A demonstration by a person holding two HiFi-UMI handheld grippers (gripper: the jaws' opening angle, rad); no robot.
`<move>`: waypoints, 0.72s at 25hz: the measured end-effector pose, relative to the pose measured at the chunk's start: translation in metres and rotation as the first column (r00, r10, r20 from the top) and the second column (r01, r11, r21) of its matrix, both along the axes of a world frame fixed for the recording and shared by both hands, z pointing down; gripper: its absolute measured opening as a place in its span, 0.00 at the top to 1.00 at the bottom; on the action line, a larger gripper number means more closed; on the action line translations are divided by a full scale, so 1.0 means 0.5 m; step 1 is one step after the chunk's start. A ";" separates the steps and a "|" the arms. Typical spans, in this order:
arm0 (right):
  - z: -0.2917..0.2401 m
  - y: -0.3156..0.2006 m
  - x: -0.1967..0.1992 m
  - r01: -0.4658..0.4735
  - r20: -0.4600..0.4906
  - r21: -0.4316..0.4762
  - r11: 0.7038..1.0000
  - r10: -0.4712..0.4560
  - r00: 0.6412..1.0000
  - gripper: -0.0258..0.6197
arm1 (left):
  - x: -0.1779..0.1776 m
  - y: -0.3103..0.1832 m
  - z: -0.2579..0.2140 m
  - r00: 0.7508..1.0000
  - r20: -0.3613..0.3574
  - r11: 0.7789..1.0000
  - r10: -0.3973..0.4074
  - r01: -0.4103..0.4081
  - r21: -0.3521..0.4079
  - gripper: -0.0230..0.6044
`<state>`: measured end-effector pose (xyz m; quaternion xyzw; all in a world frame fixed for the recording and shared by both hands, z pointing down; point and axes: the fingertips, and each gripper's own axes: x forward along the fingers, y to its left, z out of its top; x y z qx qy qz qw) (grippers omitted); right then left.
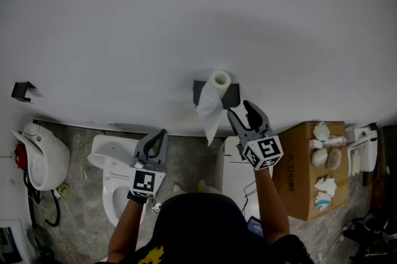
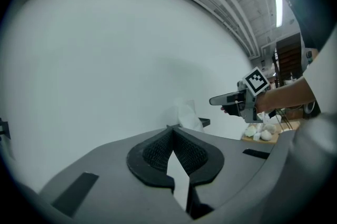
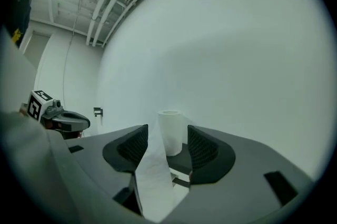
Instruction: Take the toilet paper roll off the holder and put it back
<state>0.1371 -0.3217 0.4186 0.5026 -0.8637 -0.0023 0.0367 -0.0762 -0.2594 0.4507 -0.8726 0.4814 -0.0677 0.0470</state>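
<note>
A white toilet paper roll (image 1: 220,79) stands upright on a black holder (image 1: 233,94) fixed to the white wall, and a loose tail of paper (image 1: 209,113) hangs down from it. My right gripper (image 1: 239,109) is level just below and right of the holder. In the right gripper view its jaws (image 3: 167,131) stand apart, with the roll (image 3: 170,133) framed between them a little beyond the tips and the tail (image 3: 155,178) draped through the gap. The pads press on nothing. My left gripper (image 1: 161,132) hangs back to the left, shut and empty (image 2: 171,130).
A white toilet (image 1: 115,176) stands below left of the holder. A cardboard box (image 1: 307,170) with several white items on top sits at the right. Further left are a white fixture (image 1: 40,154) and a small black wall hook (image 1: 23,90).
</note>
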 end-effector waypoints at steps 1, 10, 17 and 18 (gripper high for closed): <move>0.005 0.014 0.009 -0.013 0.003 -0.006 1.000 0.013 1.000 0.62 | 0.001 0.003 0.002 1.000 -0.004 1.000 0.002 -0.002 -0.001 0.94; 0.024 0.134 0.089 -0.130 0.056 -0.046 0.991 0.132 0.990 0.78 | 0.004 0.040 0.007 1.000 0.001 1.000 0.026 -0.026 -0.006 0.94; 0.052 0.228 0.089 -0.209 0.047 -0.094 0.973 0.214 0.976 0.88 | -0.016 0.090 0.014 0.996 -0.086 0.999 0.031 -0.034 -0.038 0.94; 0.056 0.241 0.084 -0.212 0.040 -0.096 0.973 0.216 0.975 0.90 | -0.018 0.097 0.025 0.996 -0.081 0.998 0.036 -0.040 -0.047 0.94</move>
